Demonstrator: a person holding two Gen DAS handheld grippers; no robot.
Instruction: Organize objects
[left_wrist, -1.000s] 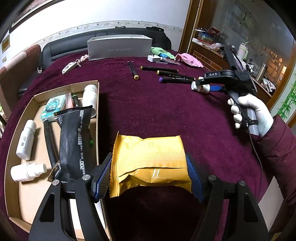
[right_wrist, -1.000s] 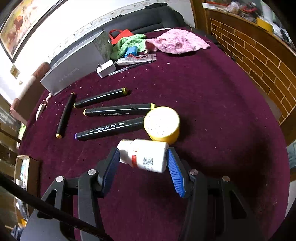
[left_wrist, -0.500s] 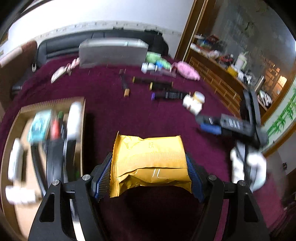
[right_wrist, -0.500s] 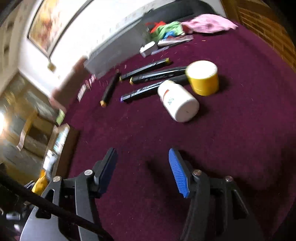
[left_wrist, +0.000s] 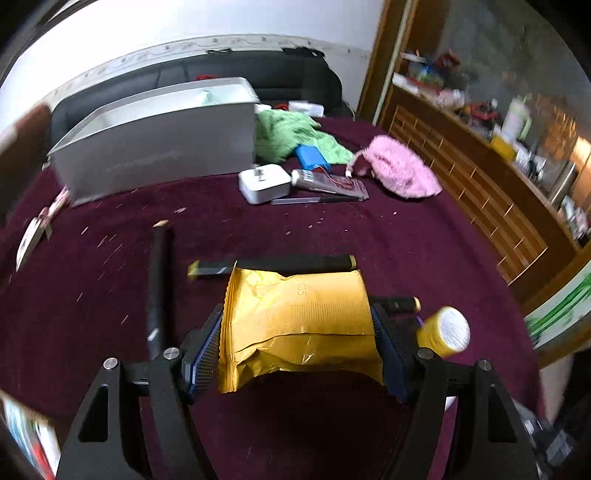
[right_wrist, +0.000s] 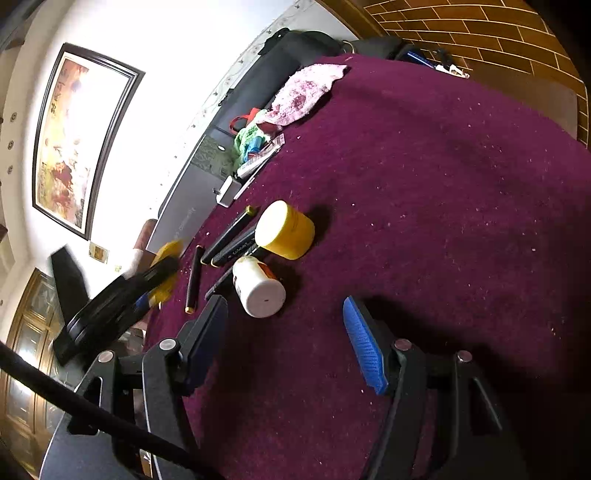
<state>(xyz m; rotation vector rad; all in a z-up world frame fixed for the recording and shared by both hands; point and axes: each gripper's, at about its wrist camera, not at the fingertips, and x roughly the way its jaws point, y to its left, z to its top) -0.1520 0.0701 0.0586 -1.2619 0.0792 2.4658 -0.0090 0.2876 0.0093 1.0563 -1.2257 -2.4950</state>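
Maroon tablecloth (right_wrist: 443, 184) carries most of the clutter; nothing looks grouped yet. Left gripper (left_wrist: 295, 343) pinches a yellow snack packet (left_wrist: 295, 317) between its blue pads, held above the cloth over the markers. Right gripper (right_wrist: 288, 343) is spread wide with nothing between its jaws, hovering just short of a white bottle (right_wrist: 258, 286) that lies on its side.

Loose on the cloth: black markers (right_wrist: 229, 243) in a rough row, one more marker (left_wrist: 159, 280) lying apart at an angle, a yellow jar (right_wrist: 286, 230) touching the marker ends, and the white bottle just beside the jar. Far side: grey box (left_wrist: 159, 140), white charger (left_wrist: 264, 182), a tube (left_wrist: 328, 182), green cloth (left_wrist: 291, 136), pink cloth (left_wrist: 395, 173).

My read: early-to-mid task. Packet is in transit, not placed. Bottle, jar and every marker remain to be sorted. Can't tell from these views where the packet is headed.
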